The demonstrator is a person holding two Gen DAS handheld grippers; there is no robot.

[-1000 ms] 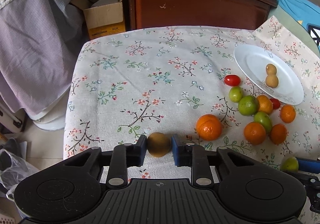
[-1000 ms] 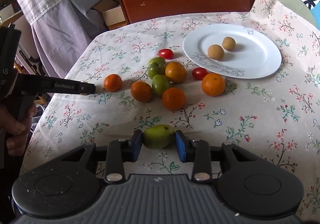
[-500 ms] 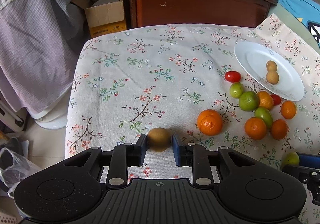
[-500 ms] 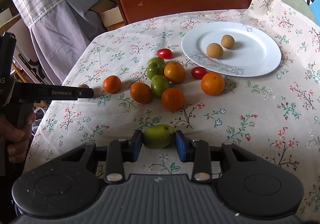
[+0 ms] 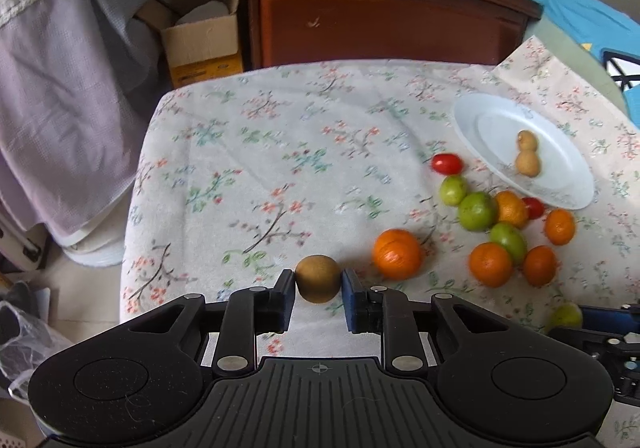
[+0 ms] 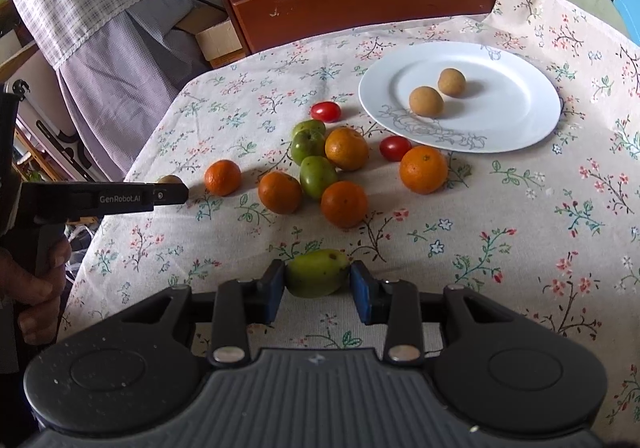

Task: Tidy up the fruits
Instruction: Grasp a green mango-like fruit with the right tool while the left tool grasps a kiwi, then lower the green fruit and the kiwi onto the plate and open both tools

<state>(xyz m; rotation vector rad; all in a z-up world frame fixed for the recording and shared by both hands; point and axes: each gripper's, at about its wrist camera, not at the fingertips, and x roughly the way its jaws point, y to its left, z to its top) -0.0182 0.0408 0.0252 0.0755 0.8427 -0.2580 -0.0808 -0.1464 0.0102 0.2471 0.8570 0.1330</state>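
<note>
Between grippers and plate (image 6: 520,120): orange-and-green fruit cluster (image 6: 320,168) blocks path; left fingers (image 5: 318,288) clamp brown fruit (image 5: 318,278), right fingers (image 6: 318,286) clamp green fruit (image 6: 316,273).

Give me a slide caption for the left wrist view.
Left gripper grips a brown fruit above the floral tablecloth.

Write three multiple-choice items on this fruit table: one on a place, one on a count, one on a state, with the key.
1. Where do the two small brown fruits lie?
A. on the white plate
B. on the cardboard box
C. between the oranges

2. How many cherry tomatoes are on the cloth?
A. one
B. two
C. four

3. What do the right tongs hold?
A. nothing
B. an orange
C. a green fruit

Key: 1 A, both rest inside the plate's rim. 2 B, one lies left of the plate, one by its near edge. 3 C, the blue pads press on its two ends.
</note>
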